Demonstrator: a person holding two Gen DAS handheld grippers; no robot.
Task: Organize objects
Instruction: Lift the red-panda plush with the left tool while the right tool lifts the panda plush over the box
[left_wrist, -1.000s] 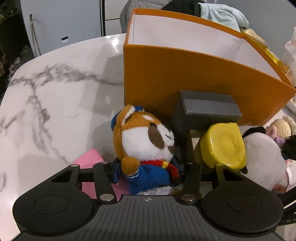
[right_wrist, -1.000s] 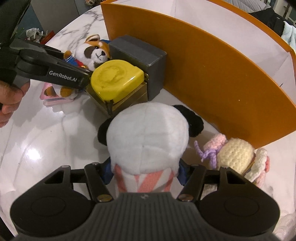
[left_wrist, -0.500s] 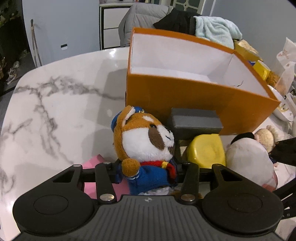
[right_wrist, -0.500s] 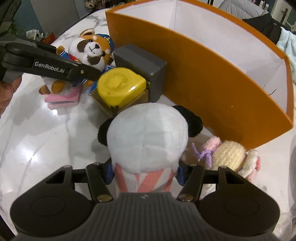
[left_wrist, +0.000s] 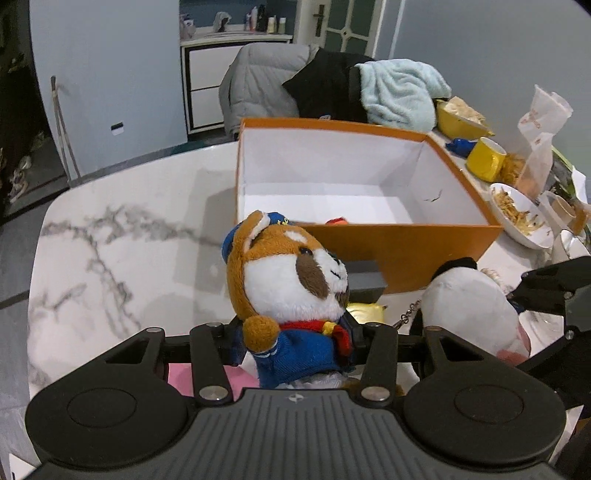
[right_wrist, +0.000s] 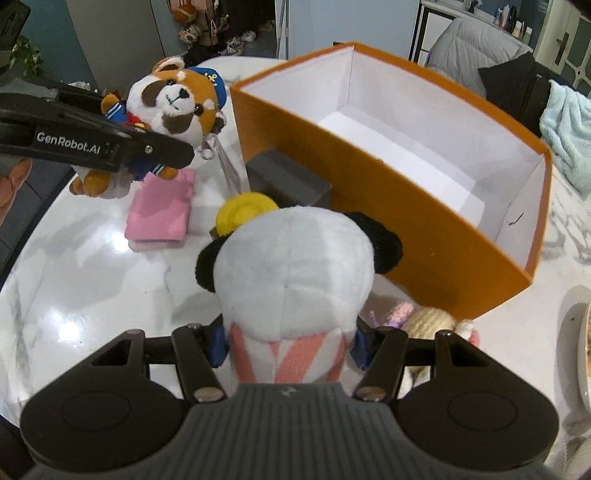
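- Holding two plush toys clear of the marble table (right_wrist: 92, 295): left gripper (left_wrist: 295, 345) clenched on the red panda plush (left_wrist: 291, 291) at its blue jacket, right gripper (right_wrist: 291, 345) clenched on the panda plush (right_wrist: 295, 273) at its pink-striped body, heads poking out ahead of the jaws.
- Waiting ahead of both sets of jaws: the orange box (left_wrist: 406, 251), open, white inside, nearly bare apart from a small red-orange scrap (left_wrist: 337, 221) by its near wall; likely the drop target.
- Risking a slip: soft stuffing squashed between narrow pads, heavy heads hanging beyond the tips; a quick swing could roll either toy out of the grip.
- Risking a snag: keychain loop (right_wrist: 208, 151) dangling under the red panda plush, just above the grey block (right_wrist: 288, 181) and yellow-lidded jar (right_wrist: 243, 212); catching there would drag or tip them.
- Risking a clip on the near wall: carrying low would catch dangling feet on the rim and shove the light box across the slick top.
- Risking a collision: both grippers close side by side, aiming for one opening; crossing paths could knock a toy loose.
- Risking a miss: letting go before the toy clears the rim would drop it back among the pink cloth (right_wrist: 160, 210) and crochet doll (right_wrist: 424, 321) lying below the jaws.
- Risking spillage farther right of the jaws: food dishes (left_wrist: 517, 210) and yellow mug (left_wrist: 484, 158) beside the box; a nudged box could reach them.
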